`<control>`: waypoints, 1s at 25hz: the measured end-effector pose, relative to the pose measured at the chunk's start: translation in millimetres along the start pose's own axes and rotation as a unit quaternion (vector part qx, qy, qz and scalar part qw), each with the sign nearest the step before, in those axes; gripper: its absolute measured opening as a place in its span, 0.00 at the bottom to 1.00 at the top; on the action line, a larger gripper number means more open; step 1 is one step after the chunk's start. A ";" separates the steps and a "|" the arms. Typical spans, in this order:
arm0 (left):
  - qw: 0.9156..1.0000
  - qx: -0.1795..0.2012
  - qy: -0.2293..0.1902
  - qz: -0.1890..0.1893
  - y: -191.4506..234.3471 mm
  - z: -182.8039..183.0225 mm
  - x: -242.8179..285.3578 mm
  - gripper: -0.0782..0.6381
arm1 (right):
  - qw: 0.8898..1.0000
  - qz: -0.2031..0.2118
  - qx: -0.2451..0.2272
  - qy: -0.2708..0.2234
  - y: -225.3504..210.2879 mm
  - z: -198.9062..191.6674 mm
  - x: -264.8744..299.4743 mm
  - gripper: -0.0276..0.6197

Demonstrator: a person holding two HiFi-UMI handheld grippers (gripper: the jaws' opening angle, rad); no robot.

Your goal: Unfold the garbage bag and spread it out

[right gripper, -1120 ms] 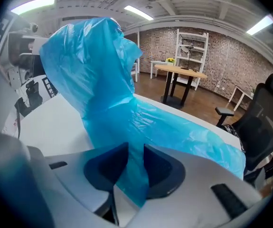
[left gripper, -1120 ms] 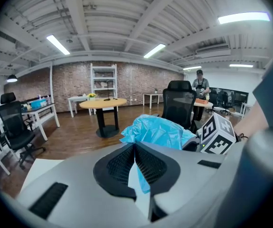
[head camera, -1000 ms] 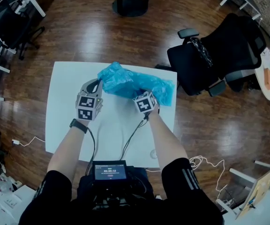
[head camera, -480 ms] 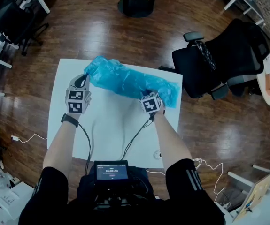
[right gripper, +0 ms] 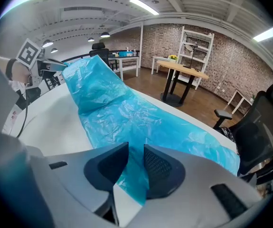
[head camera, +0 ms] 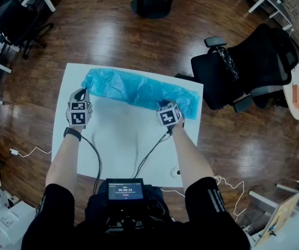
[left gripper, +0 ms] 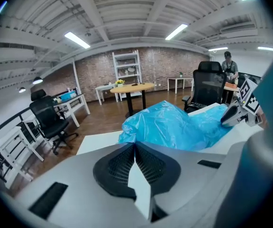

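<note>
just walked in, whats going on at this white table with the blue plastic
A person stands at a white table with a hand-held gripper in each hand, working on a blue garbage bag. The left hand-held gripper is shut on the bag's left end, near the table's far left corner. The right hand-held gripper is closed on the bag's near edge towards its right end. The bag lies stretched between them as a long, wrinkled band along the table's far side, not yet spread flat.
</note>
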State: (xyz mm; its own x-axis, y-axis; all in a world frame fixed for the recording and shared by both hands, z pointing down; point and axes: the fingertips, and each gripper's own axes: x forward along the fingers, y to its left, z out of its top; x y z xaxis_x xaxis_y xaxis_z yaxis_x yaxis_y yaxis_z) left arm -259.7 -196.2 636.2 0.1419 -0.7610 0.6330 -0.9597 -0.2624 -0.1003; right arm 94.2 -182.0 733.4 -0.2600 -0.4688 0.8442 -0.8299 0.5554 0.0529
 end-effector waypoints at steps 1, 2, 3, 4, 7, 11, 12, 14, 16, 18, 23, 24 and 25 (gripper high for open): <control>1.000 0.003 0.004 0.002 2.4 -4.0 1.7 0.11 | 1.000 0.001 0.000 0.001 0.3 -0.2 0.4 0.25; 1.000 0.007 0.008 0.003 4.7 -7.8 3.5 0.11 | 1.000 0.002 -0.001 0.002 0.7 -0.8 0.8 0.25; 1.000 0.011 0.012 0.005 7.0 -11.2 5.0 0.11 | 1.000 0.003 -0.002 0.004 0.9 -1.3 1.2 0.25; 1.000 0.013 0.016 0.007 9.4 -14.5 6.5 0.11 | 1.000 0.002 -0.004 0.005 1.0 -1.4 1.2 0.25; 0.999 0.015 0.031 0.010 16.6 -28.4 12.6 0.12 | 1.000 0.000 -0.009 0.007 2.0 -0.5 0.4 0.25; 0.998 0.002 0.059 0.007 18.8 -43.2 19.8 0.14 | 1.000 0.005 -0.008 0.006 3.5 0.2 0.3 0.25; 0.998 -0.002 0.064 0.007 19.0 -45.3 21.4 0.14 | 1.000 0.005 -0.007 0.007 3.2 0.2 0.3 0.25; 0.997 -0.003 0.073 0.004 18.2 -48.0 23.8 0.14 | 1.000 0.004 -0.006 0.007 2.1 0.0 0.0 0.25; 0.997 0.000 0.083 -0.001 16.5 -50.8 25.0 0.14 | 1.000 0.003 -0.005 0.007 2.2 -0.2 -0.4 0.25; 0.995 -0.002 0.095 -0.004 16.8 -59.1 28.0 0.15 | 1.000 0.003 -0.002 0.006 3.7 -0.6 -0.8 0.25; 0.992 -0.002 0.126 0.021 32.6 -74.0 28.4 0.19 | 1.000 0.005 0.001 0.003 3.9 -0.9 -0.4 0.25; 0.991 -0.003 0.131 0.023 33.7 -74.8 28.0 0.19 | 1.000 0.005 0.001 0.002 3.4 -0.6 -0.3 0.25; 0.991 -0.006 0.134 0.019 33.3 -77.2 29.1 0.19 | 1.000 0.004 0.002 0.001 3.1 0.0 -0.3 0.25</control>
State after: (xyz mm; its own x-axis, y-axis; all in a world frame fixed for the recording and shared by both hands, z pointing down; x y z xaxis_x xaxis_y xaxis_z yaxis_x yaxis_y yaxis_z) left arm -306.2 -181.2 710.5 0.0383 -0.5844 0.8105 -0.9662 -0.2287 -0.1193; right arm 91.7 -180.2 733.4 -0.2654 -0.4626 0.8459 -0.8297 0.5564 0.0439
